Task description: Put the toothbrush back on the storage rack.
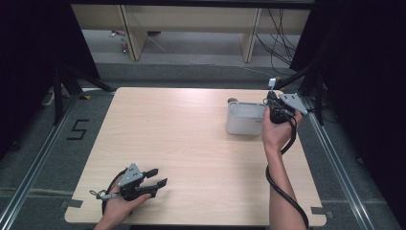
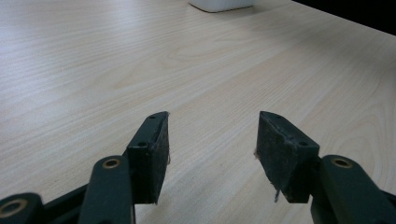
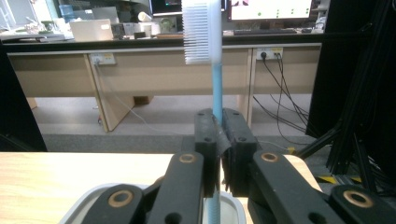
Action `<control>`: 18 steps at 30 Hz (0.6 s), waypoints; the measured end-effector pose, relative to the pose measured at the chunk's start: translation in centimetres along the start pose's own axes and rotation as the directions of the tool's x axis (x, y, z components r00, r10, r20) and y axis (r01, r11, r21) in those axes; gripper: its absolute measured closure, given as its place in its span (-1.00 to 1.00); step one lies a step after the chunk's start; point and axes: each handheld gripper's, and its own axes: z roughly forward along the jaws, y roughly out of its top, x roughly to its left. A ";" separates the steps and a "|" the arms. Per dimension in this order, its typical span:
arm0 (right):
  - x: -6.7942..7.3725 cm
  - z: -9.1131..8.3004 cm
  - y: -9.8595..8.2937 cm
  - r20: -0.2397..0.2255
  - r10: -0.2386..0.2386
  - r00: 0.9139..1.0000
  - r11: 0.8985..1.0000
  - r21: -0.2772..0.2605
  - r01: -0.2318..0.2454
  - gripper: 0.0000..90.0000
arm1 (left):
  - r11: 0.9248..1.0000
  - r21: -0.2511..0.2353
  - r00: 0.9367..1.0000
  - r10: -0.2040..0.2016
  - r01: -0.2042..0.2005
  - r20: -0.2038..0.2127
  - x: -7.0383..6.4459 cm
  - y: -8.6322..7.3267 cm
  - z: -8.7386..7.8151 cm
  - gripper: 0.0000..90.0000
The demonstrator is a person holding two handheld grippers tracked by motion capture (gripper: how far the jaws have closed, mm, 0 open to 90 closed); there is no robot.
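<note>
My right tongs [image 3: 218,154] clamp blue-handled, white-bristled plastic toothbrush [image 3: 214,84] mid-handle, upright over white plastic tub [image 1: 244,118]. Light, stiff, prob. slippery; grip handle, not bristles. Left tongs [image 2: 212,149] apart, empty, over bench [image 1: 191,143].

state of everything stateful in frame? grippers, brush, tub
Left gripper: open, empty, low over the light wooden table.
Right gripper: shut on the toothbrush.
White-bristled toothbrush with blue handle: upright, bristles up, lower end in the tub.
White rectangular plastic tub: upright, open-topped, at the table's far right.
</note>
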 end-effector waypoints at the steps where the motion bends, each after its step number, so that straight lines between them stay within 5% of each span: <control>1: -0.1 0.1 -0.1 -0.002 -0.006 1.000 1.000 -0.006 0.006 0.91 | 1.000 0.000 1.000 -0.001 0.001 0.000 0.0 0.0 0.0 -0.03; 9: 0.0 0.2 -0.6 0.003 0.016 1.000 1.000 0.012 -0.016 0.91 | 1.000 0.001 1.000 -0.001 0.001 0.001 0.0 0.0 0.0 -0.03; 18: -0.3 0.3 -1.1 0.009 -0.012 1.000 0.999 0.042 0.012 0.91 | 1.000 0.000 1.000 0.001 -0.001 0.001 0.0 0.0 0.0 -0.03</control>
